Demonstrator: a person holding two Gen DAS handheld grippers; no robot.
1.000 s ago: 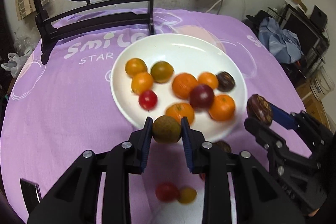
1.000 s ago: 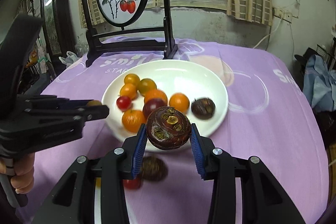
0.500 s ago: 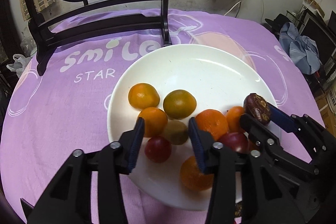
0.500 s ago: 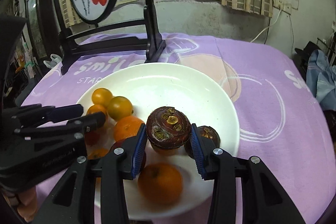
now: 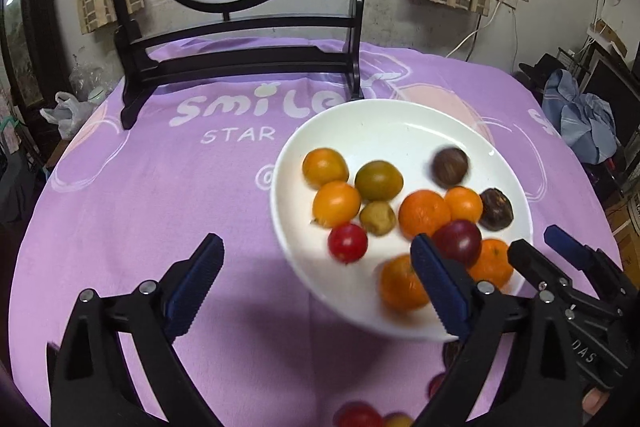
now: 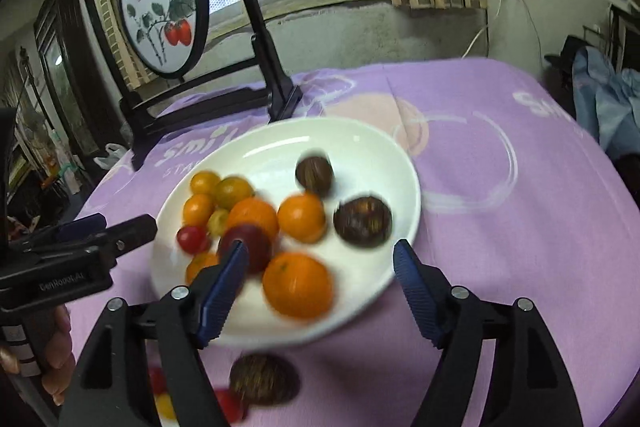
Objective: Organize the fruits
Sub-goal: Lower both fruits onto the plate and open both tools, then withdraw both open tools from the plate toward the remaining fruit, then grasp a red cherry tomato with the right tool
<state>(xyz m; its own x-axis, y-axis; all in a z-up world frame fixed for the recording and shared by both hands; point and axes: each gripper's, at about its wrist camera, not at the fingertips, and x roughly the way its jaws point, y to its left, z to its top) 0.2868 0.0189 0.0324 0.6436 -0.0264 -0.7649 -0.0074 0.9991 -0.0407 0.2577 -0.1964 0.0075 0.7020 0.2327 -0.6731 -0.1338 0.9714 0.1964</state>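
On white plate [image 5: 384,123]: twelve fruits [image 5: 424,213]

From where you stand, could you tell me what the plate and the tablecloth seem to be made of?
The plate looks like glazed white ceramic: smooth, with glossy highlights on its rim. The tablecloth looks like soft printed purple fabric, matte, with a faint woven texture; the exact fibre cannot be told.

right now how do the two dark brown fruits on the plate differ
The far brown fruit lies alone toward the back of the white plate, touching nothing; the near brown fruit sits by the plate's right rim, close beside an orange fruit. The far one looks smaller and lighter brown; the near one looks larger and darker. Both are round, dull-skinned and blurred.
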